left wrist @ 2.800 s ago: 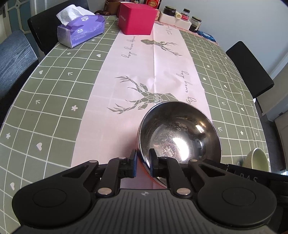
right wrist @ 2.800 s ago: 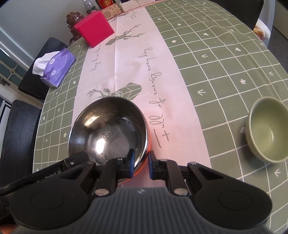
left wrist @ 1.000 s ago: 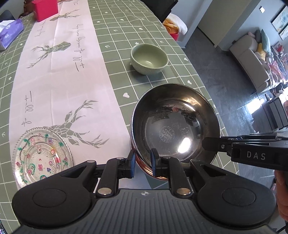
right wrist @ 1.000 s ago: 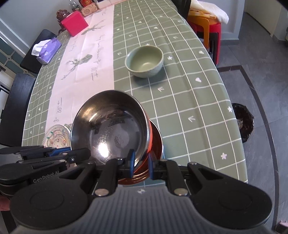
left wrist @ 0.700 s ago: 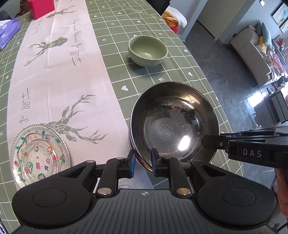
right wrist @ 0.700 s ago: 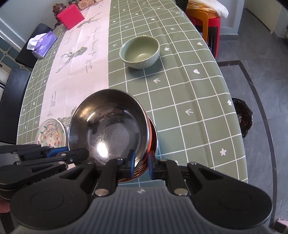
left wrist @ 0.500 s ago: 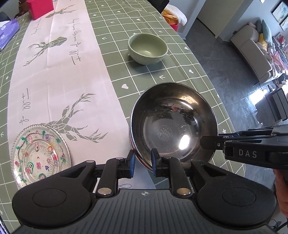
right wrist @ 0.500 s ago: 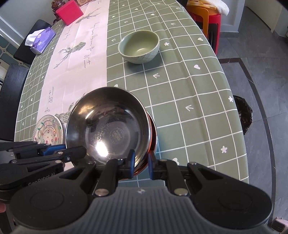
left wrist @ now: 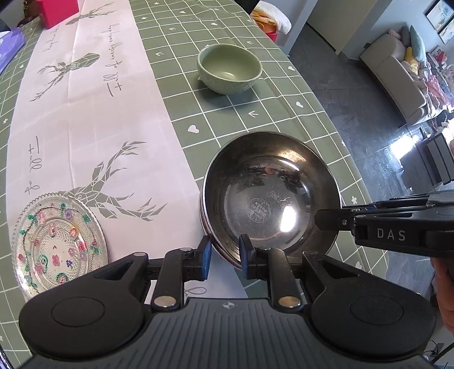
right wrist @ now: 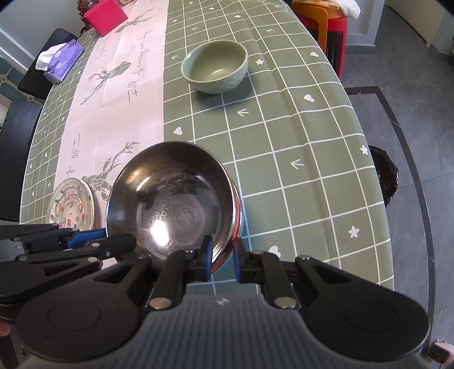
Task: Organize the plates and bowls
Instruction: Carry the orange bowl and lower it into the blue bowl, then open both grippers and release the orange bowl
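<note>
A steel bowl sits nested in another steel bowl near the table's near edge; it also shows in the right wrist view. My left gripper has its fingers slightly apart around the near rim. My right gripper likewise straddles the rim from the other side, fingers a little apart. A green ceramic bowl stands further back on the green cloth; it also shows in the right wrist view. A patterned glass plate lies to the left, also in the right wrist view.
The table has a green grid cloth and a pink runner. A red box and a tissue pack stand far back. The table edge drops off to the right; a dark bin is on the floor.
The steel bowl has come down from the air onto the stack at the table's near edge. Both grippers' fingers have widened slightly around its rim.
</note>
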Demonstrator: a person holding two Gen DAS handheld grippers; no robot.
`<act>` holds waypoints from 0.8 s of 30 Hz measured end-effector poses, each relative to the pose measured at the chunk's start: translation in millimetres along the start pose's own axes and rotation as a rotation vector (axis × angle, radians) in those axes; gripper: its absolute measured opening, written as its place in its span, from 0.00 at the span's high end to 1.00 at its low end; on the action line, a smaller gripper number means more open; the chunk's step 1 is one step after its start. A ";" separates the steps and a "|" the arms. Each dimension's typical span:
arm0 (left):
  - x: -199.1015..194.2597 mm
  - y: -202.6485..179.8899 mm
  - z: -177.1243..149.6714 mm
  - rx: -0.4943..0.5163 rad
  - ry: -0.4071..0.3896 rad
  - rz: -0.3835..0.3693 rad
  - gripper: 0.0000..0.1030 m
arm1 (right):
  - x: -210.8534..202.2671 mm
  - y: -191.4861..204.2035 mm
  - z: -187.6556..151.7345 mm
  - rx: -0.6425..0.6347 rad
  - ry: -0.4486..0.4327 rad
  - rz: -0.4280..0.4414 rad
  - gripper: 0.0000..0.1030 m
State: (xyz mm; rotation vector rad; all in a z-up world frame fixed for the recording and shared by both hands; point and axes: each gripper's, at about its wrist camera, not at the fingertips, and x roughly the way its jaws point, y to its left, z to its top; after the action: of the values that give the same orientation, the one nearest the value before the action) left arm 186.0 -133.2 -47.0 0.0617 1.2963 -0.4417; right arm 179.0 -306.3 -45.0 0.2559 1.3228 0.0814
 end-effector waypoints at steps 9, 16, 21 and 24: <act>-5.4 5.7 0.0 -0.014 -0.018 -0.032 0.69 | -4.7 1.9 -0.1 -0.007 -0.016 0.000 0.69; -22.6 9.5 8.1 -0.009 -0.086 -0.073 0.57 | -14.3 3.4 4.9 -0.011 -0.045 0.003 0.66; -33.6 10.2 17.8 0.000 -0.161 -0.090 0.57 | -21.8 4.9 13.4 -0.002 -0.074 0.018 0.66; -38.0 11.8 25.2 -0.004 -0.199 -0.095 0.57 | -25.7 6.6 20.4 0.003 -0.091 0.030 0.66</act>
State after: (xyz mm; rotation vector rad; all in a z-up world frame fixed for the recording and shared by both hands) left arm 205.6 -119.0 -6.6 -0.0465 1.1075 -0.5135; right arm 192.9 -308.0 -14.5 0.2790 1.2288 0.0914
